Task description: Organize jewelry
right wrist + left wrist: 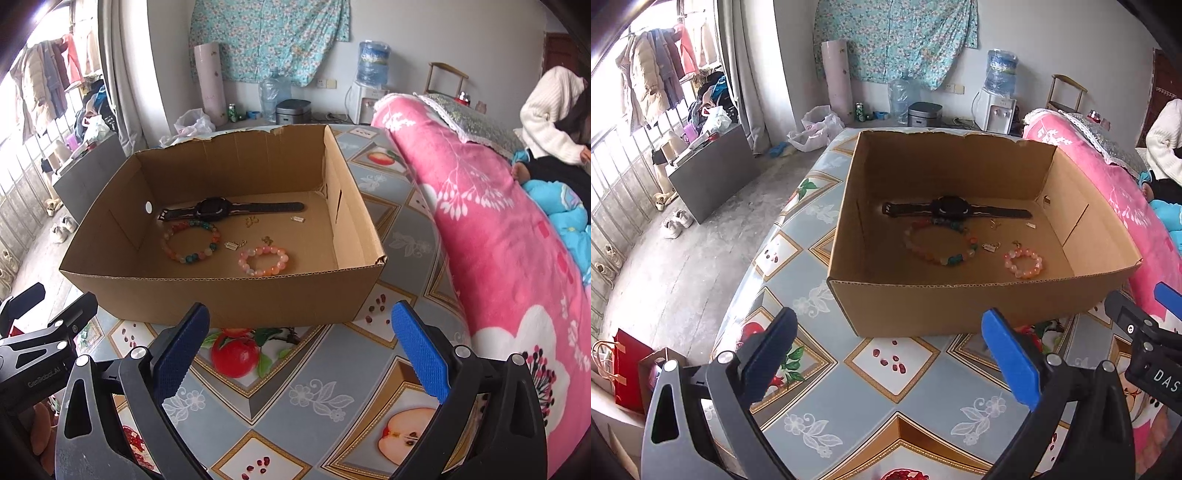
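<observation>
jewelry looks gathered already: wristwatch [229, 210], multicolour bead bracelet [192, 240], pink bead bracelet [263, 261] and small charms lie inside the cardboard box [221, 295] on the bench [295, 398], left gripper [897, 358] and right gripper [301, 354] fingers wide apart, empty.

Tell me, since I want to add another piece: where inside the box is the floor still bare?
In the cardboard box, the floor is bare along the right wall, right of the pink bracelet, and in the far right corner behind the watch. A strip by the left wall is also clear. The middle is crowded: the multicolour bracelet and small charms lie close together.
</observation>
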